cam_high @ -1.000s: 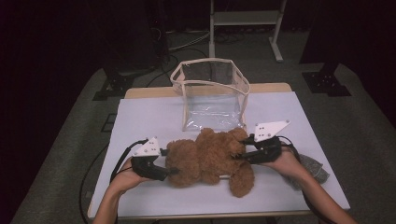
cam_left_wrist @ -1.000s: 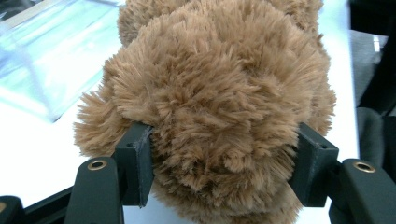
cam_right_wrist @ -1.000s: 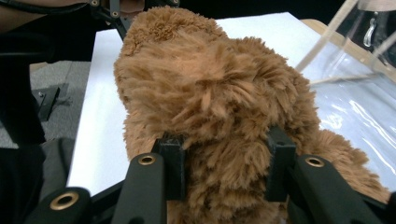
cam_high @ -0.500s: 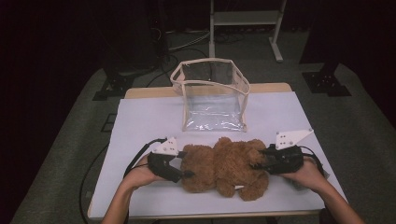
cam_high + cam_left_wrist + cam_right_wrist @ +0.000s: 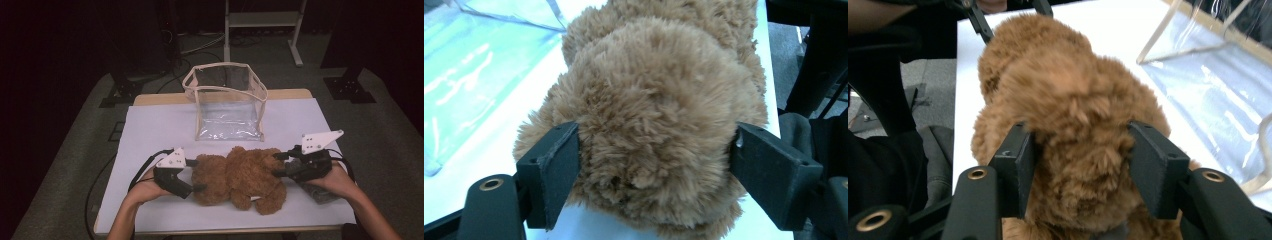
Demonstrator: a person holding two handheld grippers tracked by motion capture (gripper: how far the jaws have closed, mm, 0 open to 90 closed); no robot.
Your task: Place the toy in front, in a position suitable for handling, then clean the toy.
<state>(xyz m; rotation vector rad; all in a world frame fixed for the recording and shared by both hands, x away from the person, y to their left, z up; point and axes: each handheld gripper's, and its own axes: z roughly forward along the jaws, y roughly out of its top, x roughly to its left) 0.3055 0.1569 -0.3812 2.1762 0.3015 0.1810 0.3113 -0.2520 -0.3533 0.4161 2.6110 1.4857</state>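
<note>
A brown plush teddy bear (image 5: 240, 175) lies stretched sideways near the front of the white table (image 5: 150, 130). My left gripper (image 5: 199, 175) is shut on its left end, and fur bulges between the jaws in the left gripper view (image 5: 654, 165). My right gripper (image 5: 276, 165) is shut on its right end, with the jaws pressed into the plush (image 5: 1083, 160). A clear plastic bag with beige trim (image 5: 227, 100) stands open-topped just behind the bear, also seen as the bag (image 5: 464, 75) and the bag (image 5: 1218, 85). I cannot tell whether the bear is lifted off the table.
A grey cloth-like thing (image 5: 320, 192) lies under the right hand near the table's front right corner. Behind the table stands a metal frame (image 5: 260, 20) on a dark floor. White tabletop lies bare left and right of the bag.
Both grippers and the bear between them have shifted to the right and slightly nearer over the last second. In the last half second they have hardly moved.
</note>
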